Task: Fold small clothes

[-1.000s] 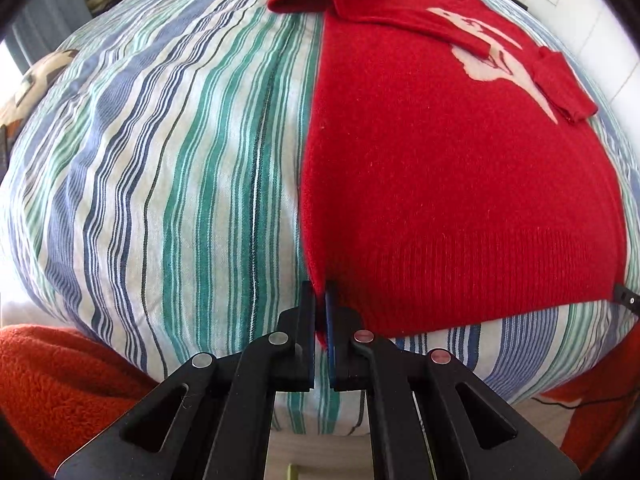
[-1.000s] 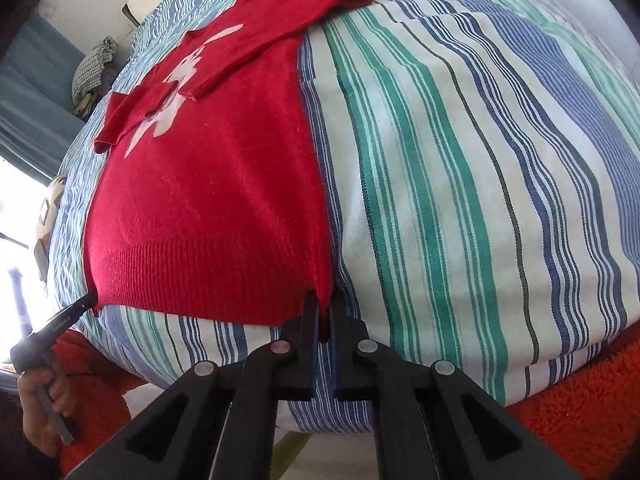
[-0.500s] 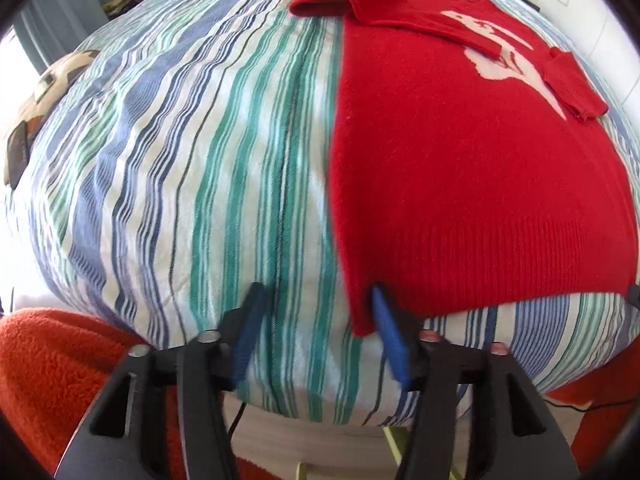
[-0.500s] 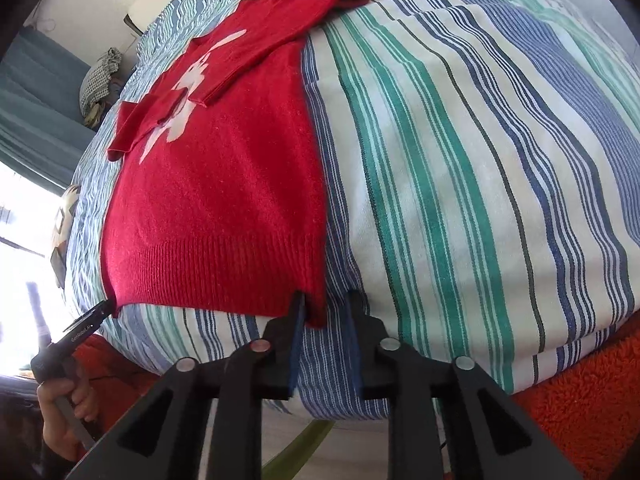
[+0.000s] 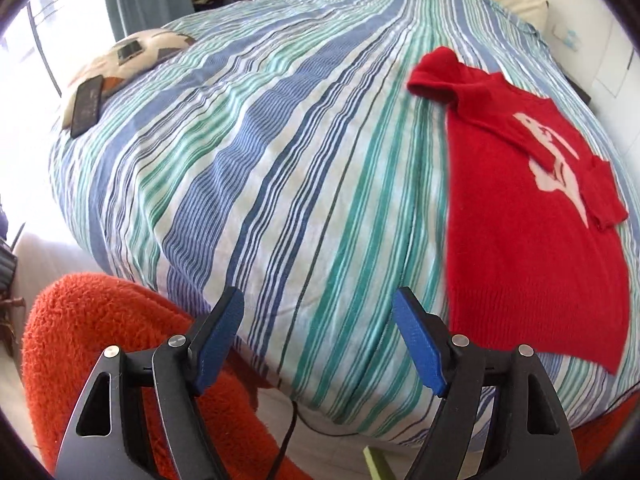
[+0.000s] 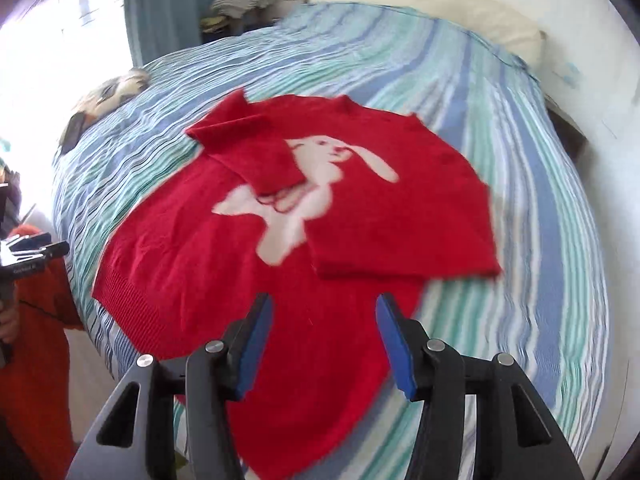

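Both tools just opened, nothing between the jaws. Left tool [image 5: 318, 330] gaping above the striped bed cover [image 5: 280, 160], clear of the red sweater [image 5: 532, 240], which lies flat toward 3 o'clock. Right tool [image 6: 324, 334] parted above the sweater's [image 6: 224, 272] hem, not touching. Both sleeves folded across the white rabbit motif [image 6: 312, 184]. Soft ball [image 5: 132, 60] with a dark phone [image 5: 86, 106] at 10 o'clock.

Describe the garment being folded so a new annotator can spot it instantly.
Start from the bed with the blue, green and white striped cover. On it lies a red knit sweater, its sleeves folded in across the chest. It is the only red garment on the cover, with a white rabbit on its front.
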A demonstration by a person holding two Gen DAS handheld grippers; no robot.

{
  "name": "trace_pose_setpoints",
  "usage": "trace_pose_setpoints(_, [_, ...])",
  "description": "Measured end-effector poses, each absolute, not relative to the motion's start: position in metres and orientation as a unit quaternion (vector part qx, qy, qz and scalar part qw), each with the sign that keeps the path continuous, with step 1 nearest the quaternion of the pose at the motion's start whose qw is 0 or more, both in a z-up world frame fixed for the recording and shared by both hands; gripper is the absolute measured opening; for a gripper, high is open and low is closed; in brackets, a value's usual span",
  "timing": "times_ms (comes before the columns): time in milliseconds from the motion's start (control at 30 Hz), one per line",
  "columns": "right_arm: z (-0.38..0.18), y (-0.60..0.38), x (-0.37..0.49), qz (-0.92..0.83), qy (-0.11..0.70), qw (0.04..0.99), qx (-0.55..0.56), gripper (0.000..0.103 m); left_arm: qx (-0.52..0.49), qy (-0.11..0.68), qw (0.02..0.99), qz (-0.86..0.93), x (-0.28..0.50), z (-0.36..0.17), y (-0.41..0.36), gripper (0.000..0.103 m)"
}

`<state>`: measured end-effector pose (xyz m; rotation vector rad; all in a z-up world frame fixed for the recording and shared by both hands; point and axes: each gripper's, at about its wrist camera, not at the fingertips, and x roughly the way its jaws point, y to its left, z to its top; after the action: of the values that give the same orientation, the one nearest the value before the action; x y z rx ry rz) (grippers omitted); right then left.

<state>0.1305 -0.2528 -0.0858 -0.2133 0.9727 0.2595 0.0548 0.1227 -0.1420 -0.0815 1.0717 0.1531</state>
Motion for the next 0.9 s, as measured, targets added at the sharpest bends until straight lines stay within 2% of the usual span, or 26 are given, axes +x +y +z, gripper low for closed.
trace_pose_setpoints(167, [-0.155,-0.213,0.199,0.128,0.496,0.842,-0.173,0.053,-0.074,0.525,0.844,0.084,0.06,-0.151,0.141,0.079])
trace_pose_setpoints(200, [-0.168,-0.217,0.209,0.122,0.51,0.836,-0.162,0.049,-0.08,0.527,0.842,0.085,0.06,-0.151,0.144,0.079])
trace_pose_setpoints(233, [-0.173,-0.225,0.214,0.118,0.514,0.838,-0.141,0.04,-0.086,0.53,0.84,0.085,0.06,-0.152,0.146,0.079])
trace_pose_setpoints(267, [-0.17,-0.237,0.214,0.112,0.509,0.846,-0.113,0.016,-0.092,0.531,0.838,0.085,0.059,-0.153,0.147,0.079])
trace_pose_setpoints(333, [-0.147,-0.271,0.208,0.109,0.487,0.866,-0.031,0.011,-0.098,0.53,0.838,0.083,0.058,-0.152,0.148,0.079])
trace_pose_setpoints(367, [-0.132,-0.291,0.2,0.09,0.471,0.878,-0.011,0.003,-0.097,0.529,0.839,0.082,0.059,-0.152,0.148,0.079])
trace_pose_setpoints(533, [-0.064,-0.454,0.147,-0.06,0.396,0.908,0.125,0.003,-0.089,0.534,0.837,0.08,0.062,-0.156,0.142,0.079])
trace_pose_setpoints(633, [-0.049,-0.549,0.106,-0.16,0.361,0.899,0.191,0.003,-0.078,0.528,0.842,0.075,0.061,-0.153,0.135,0.079])
trace_pose_setpoints(733, [-0.055,-0.611,0.071,-0.216,0.345,0.879,0.25,0.003,-0.065,0.525,0.845,0.075,0.06,-0.152,0.129,0.079])
trace_pose_setpoints(900, [-0.104,-0.652,0.045,-0.229,0.361,0.834,0.348,0.003,-0.042,0.528,0.845,0.076,0.06,-0.155,0.122,0.079])
